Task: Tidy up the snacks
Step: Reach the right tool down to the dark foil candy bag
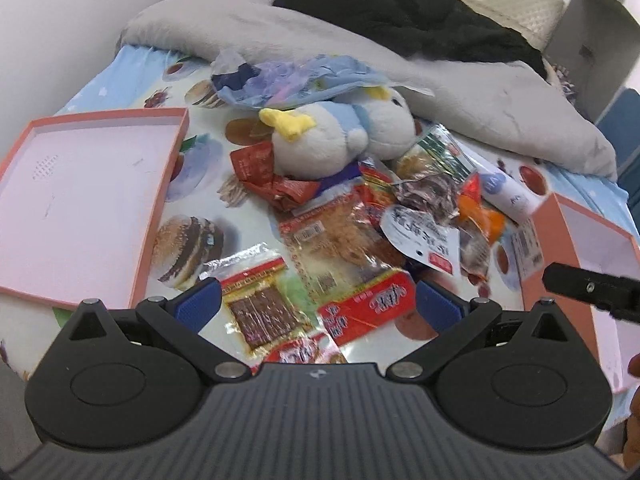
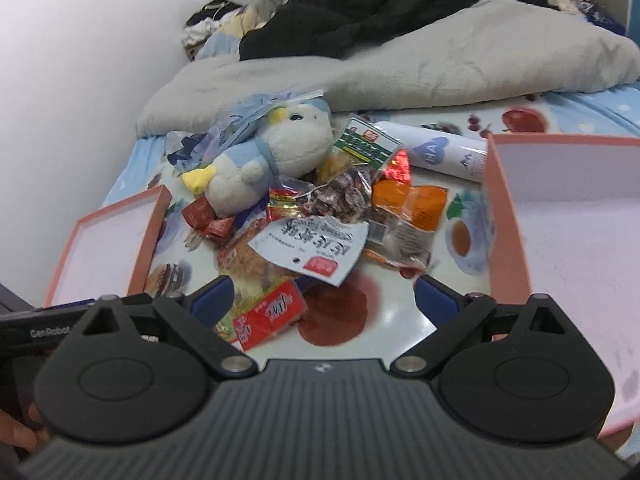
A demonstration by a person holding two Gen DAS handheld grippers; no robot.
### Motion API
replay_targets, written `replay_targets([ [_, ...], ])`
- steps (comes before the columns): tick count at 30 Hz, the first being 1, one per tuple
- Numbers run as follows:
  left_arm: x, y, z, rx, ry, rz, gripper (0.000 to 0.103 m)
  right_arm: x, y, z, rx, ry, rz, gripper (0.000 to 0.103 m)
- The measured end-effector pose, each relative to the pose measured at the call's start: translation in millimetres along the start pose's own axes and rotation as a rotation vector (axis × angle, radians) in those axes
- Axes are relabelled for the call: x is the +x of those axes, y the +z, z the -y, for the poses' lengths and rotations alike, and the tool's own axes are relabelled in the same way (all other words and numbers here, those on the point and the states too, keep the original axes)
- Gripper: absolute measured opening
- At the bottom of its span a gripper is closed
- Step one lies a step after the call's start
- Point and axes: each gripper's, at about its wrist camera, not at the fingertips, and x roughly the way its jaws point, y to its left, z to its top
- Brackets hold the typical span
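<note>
A pile of snack packets (image 1: 360,220) lies on a bed sheet printed with food pictures; it also shows in the right wrist view (image 2: 320,216). A red packet (image 1: 364,308) and a clear packet of dark dried meat (image 1: 260,312) lie nearest my left gripper (image 1: 318,304), which is open and empty just above them. My right gripper (image 2: 322,300) is open and empty over the sheet, the red packet (image 2: 272,312) by its left finger. A pink shallow box (image 1: 80,204) lies left of the pile and another pink box (image 2: 568,240) lies right.
A blue and white plush penguin (image 1: 340,136) lies on the back of the pile. A white spray can (image 2: 436,152) lies behind the right box. A grey blanket (image 1: 440,80) and black clothes (image 1: 400,12) are heaped behind. A wall stands on the left.
</note>
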Motion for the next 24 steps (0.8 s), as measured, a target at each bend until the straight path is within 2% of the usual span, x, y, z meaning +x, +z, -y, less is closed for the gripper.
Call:
replay_targets([
  [6,32,-7,-21,-0.033,0.023,-0.029,0.103,46,17,-4,-0.08,-0.013,-0.036,0.099],
  [9,52,-17,-30,-0.031,0.029,-0.051,0.103,69,18,-2,-0.07,-0.002,-0.029,0.099],
  [11,65,-27,-34,-0.014,0.026,-0.054,0.103,83,16,-5,-0.107,0.008,0.005,0.099],
  [13,77,-37,-38,0.003,0.022,-0.038,0.103,97,13,-9,-0.158,-0.008,0.037,0.099],
  [16,90,-49,-42,-0.013,0.015,-0.021,0.103,113,10,-7,-0.153,-0.006,0.079,0.099],
  [21,95,-70,-40,0.065,0.025,0.058,0.103,135,5,-6,-0.154,-0.001,0.113,0.099],
  [24,97,-78,-45,0.045,0.013,0.071,0.103,144,4,-9,-0.171,-0.05,0.136,0.099],
])
